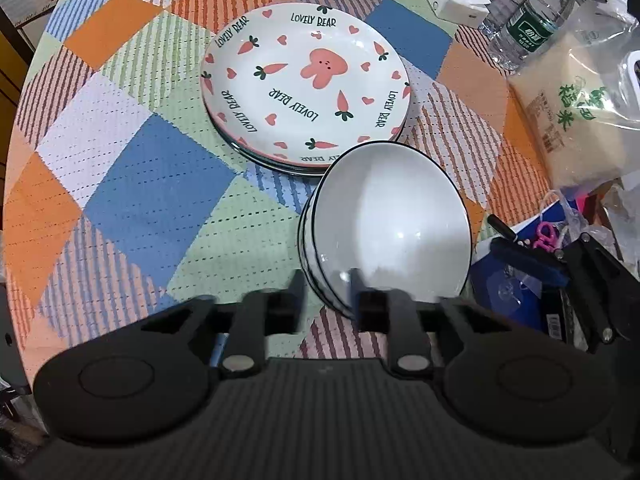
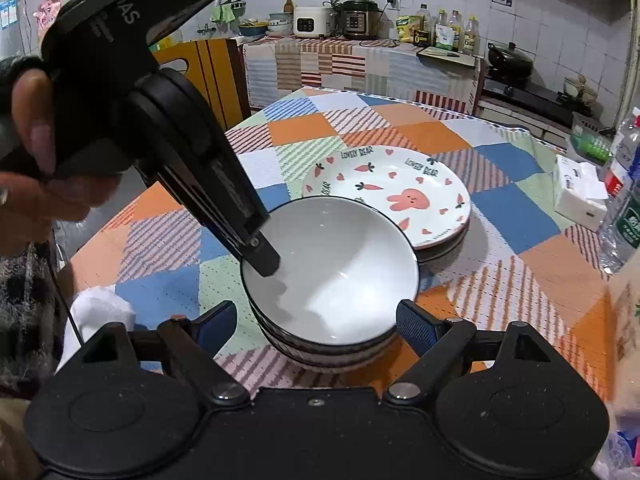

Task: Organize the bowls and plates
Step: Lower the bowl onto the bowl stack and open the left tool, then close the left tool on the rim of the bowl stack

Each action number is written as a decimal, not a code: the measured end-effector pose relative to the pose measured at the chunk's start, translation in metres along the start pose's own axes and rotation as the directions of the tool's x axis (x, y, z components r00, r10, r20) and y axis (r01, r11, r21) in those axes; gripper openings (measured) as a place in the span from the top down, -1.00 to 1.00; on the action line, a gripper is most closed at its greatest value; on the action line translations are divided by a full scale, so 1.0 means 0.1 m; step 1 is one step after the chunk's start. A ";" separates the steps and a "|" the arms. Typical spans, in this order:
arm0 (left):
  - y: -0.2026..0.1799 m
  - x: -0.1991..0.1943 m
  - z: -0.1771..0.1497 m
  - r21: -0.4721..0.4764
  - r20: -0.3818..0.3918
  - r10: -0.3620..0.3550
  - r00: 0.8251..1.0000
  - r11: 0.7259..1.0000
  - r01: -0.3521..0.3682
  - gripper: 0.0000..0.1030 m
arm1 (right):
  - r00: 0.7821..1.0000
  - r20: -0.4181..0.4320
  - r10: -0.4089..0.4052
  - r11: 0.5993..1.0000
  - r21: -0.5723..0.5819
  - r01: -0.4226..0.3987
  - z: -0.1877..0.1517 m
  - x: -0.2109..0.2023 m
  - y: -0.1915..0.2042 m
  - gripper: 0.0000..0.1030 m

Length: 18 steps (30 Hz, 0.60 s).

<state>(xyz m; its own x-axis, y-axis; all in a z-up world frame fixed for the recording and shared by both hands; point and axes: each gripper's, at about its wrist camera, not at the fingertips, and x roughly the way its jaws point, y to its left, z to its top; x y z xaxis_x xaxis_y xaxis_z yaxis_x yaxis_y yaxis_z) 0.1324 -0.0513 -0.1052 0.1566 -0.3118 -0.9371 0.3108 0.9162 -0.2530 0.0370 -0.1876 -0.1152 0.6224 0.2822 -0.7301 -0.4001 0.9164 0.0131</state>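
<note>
The table (image 2: 520, 200), under its patchwork cloth, carried both stacks close together; the plate stack (image 2: 400, 188), rabbit-and-carrot plate on top, sat behind the bowl stack (image 2: 332, 280), the two just beside each other with the top bowl's rim overlapping the plates from the right wrist view; whether they touched could not be told; the risk there was a knock of bowl against plate if the bowls were shoved rearward

The bowl stack stood nested near the table's near side, its layers not quite flush, so a sideways nudge could have slid the upper bowl off line or tipped it

The right gripper (image 2: 316, 324) stood with jaws wide apart on either side of the stack's near wall, gripping nothing; a careless advance would have pushed the stack

The left gripper (image 2: 260, 256) pointed steeply down at the top bowl's rim, one finger inside, one outside, jaws partly apart and seemingly not pressing; lifted out crooked, a finger could have caught the rim and dragged the bowl; the blur left contact uncertain
</note>
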 end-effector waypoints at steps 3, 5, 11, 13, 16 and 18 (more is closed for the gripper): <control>0.05 -0.21 -0.04 0.019 0.053 -0.063 0.997 0.998 0.063 0.09 | 1.000 -0.007 -0.016 1.000 -0.021 0.016 -0.03 -0.11 -0.03 -0.75; 0.07 -0.34 -0.09 0.037 0.078 -0.074 0.994 0.997 0.071 -0.05 | 1.000 -0.010 -0.017 0.999 -0.035 0.016 -0.05 -0.19 -0.06 -0.75; 0.15 -0.43 -0.29 0.075 0.186 -0.091 0.978 0.994 0.078 -0.33 | 0.998 0.037 0.054 0.996 -0.069 -0.051 -0.23 -0.28 -0.17 -0.91; 0.21 -0.38 -0.34 0.057 0.209 -0.120 0.971 0.992 0.110 -0.37 | 0.994 0.081 0.071 0.996 -0.066 -0.065 -0.34 -0.23 -0.22 -0.91; 0.30 -0.28 -0.36 0.021 0.243 -0.151 0.958 0.988 0.150 -0.42 | 0.994 0.083 0.068 0.997 -0.029 -0.066 -0.45 -0.06 -0.28 -0.91; 0.36 -0.18 -0.33 -0.007 0.255 -0.161 0.954 0.986 0.168 -0.43 | 0.996 0.056 0.074 0.997 -0.017 -0.073 -0.49 0.07 -0.28 -0.91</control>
<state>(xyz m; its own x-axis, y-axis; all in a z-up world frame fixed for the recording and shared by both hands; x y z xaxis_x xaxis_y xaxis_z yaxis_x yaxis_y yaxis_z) 0.1097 -0.0050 -0.1057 0.3379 -0.5089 -0.7917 0.3264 0.8524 -0.4085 0.0198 -0.2251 -0.1541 0.6276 0.3643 -0.6881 -0.4556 0.8885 0.0548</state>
